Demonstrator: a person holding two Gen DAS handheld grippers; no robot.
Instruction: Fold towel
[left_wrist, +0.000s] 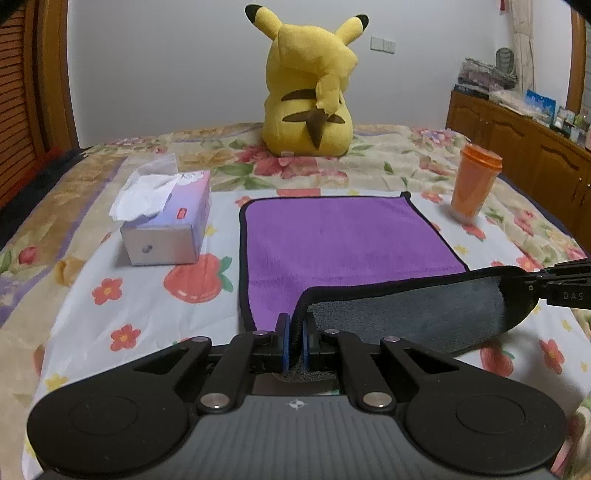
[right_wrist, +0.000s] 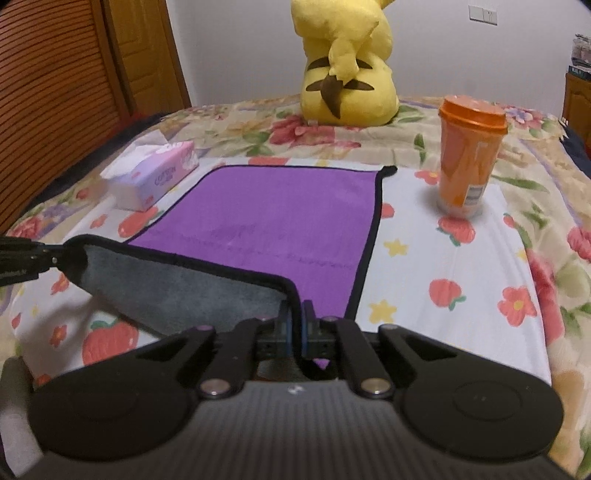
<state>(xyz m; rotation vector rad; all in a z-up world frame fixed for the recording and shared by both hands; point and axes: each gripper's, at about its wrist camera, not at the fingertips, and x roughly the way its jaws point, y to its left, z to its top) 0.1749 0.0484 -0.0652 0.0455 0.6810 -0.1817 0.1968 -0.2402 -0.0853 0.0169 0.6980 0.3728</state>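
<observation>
A purple towel (left_wrist: 343, 236) with a black hem and a grey underside lies on the floral bedspread; it also shows in the right wrist view (right_wrist: 280, 214). Its near edge is lifted off the bed, grey side (left_wrist: 406, 310) facing me. My left gripper (left_wrist: 294, 334) is shut on the towel's near left corner. My right gripper (right_wrist: 295, 325) is shut on the near right corner. The lifted edge hangs stretched between the two grippers. The right gripper also shows at the right edge of the left wrist view (left_wrist: 535, 286).
A tissue box (left_wrist: 166, 221) stands left of the towel. An orange lidded cup (right_wrist: 469, 155) stands to its right. A yellow plush toy (left_wrist: 310, 92) sits beyond the towel's far edge. A wooden cabinet (left_wrist: 517, 140) stands at the far right.
</observation>
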